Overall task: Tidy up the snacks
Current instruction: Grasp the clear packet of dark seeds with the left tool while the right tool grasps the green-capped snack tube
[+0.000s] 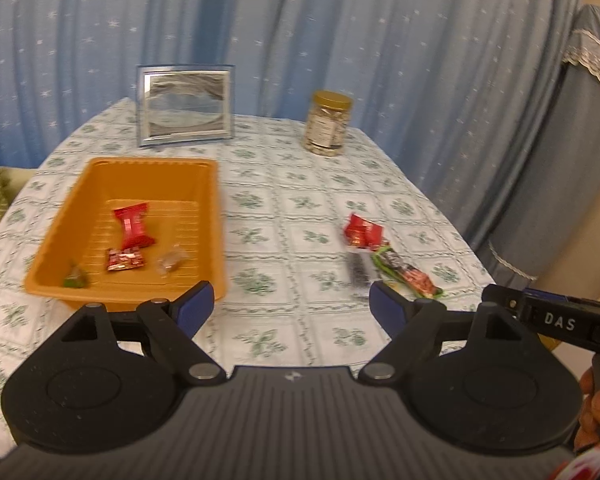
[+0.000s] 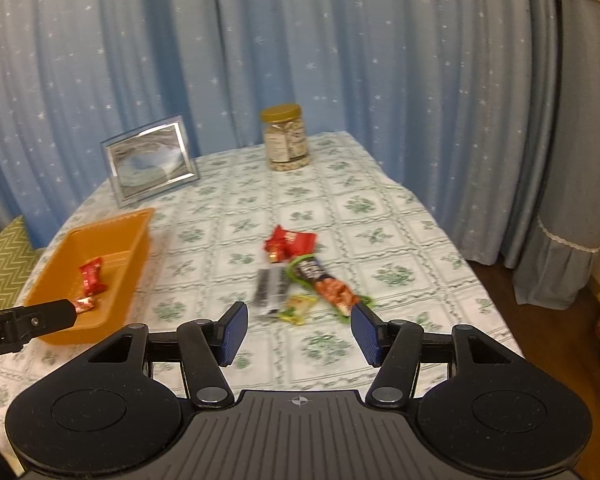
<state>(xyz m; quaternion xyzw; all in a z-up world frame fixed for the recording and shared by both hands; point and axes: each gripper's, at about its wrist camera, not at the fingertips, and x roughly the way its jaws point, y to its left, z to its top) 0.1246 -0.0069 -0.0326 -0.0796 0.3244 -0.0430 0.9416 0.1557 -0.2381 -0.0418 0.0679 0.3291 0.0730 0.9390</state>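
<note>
Still, the grey packet (image 2: 270, 290) shows only blur.

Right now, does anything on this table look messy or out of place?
Yes. A small heap of snack packets lies loose on the tablecloth, some overlapping, while the orange tray already holds a few packets. Nothing looks spilled or damaged; the nut jar and picture frame stand upright.

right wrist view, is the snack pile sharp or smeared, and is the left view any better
Right wrist view: the loose snacks are motion-smeared, labels unreadable, while the gripper is crisp. Left wrist view: same smear on the snacks; the tray rim is soft too.
</note>
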